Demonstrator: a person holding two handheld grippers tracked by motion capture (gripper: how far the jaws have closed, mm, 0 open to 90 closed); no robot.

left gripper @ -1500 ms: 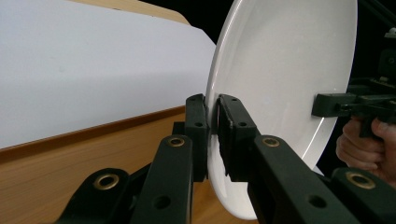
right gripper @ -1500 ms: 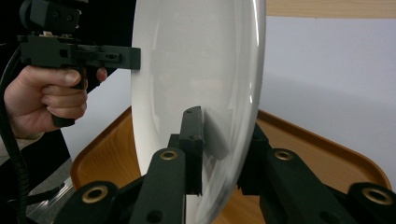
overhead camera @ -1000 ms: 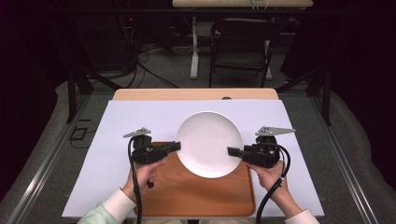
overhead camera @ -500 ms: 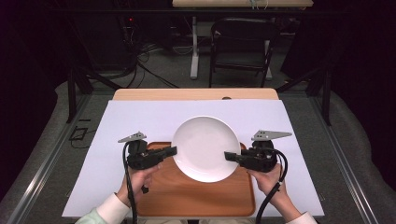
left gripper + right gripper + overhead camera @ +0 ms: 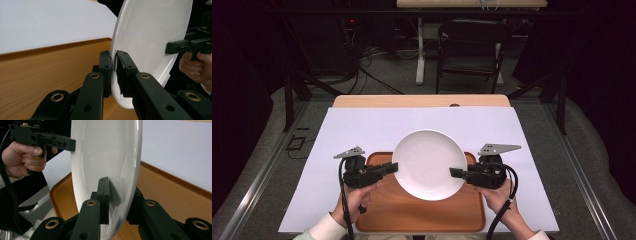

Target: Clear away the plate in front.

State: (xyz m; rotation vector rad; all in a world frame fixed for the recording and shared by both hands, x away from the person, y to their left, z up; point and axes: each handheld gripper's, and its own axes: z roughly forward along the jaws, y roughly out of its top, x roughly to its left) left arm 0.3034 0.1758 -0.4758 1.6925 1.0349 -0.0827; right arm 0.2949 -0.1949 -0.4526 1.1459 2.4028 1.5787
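Observation:
A round white plate [image 5: 428,162] hangs above a wooden tray [image 5: 412,210], carried by both grippers. My left gripper [image 5: 393,167] is shut on the plate's left rim, and my right gripper [image 5: 454,173] is shut on its right rim. In the left gripper view the black jaws pinch the edge of the plate [image 5: 150,37], with the tray [image 5: 45,75] beneath and the other gripper [image 5: 180,47] on the far rim. In the right gripper view the jaws clamp the plate [image 5: 105,157] over the tray [image 5: 170,195], and the other hand's gripper [image 5: 71,145] holds the opposite rim.
The tray lies on a white sheet [image 5: 362,130] that covers a wooden table [image 5: 422,101]. Behind the table stand a dark folding chair [image 5: 472,45] and cables on the floor. Metal rails run along both sides of the table.
Both hands have brought the plate toward the person, from the tray's far edge to over its middle. The grips on the rim are unchanged.

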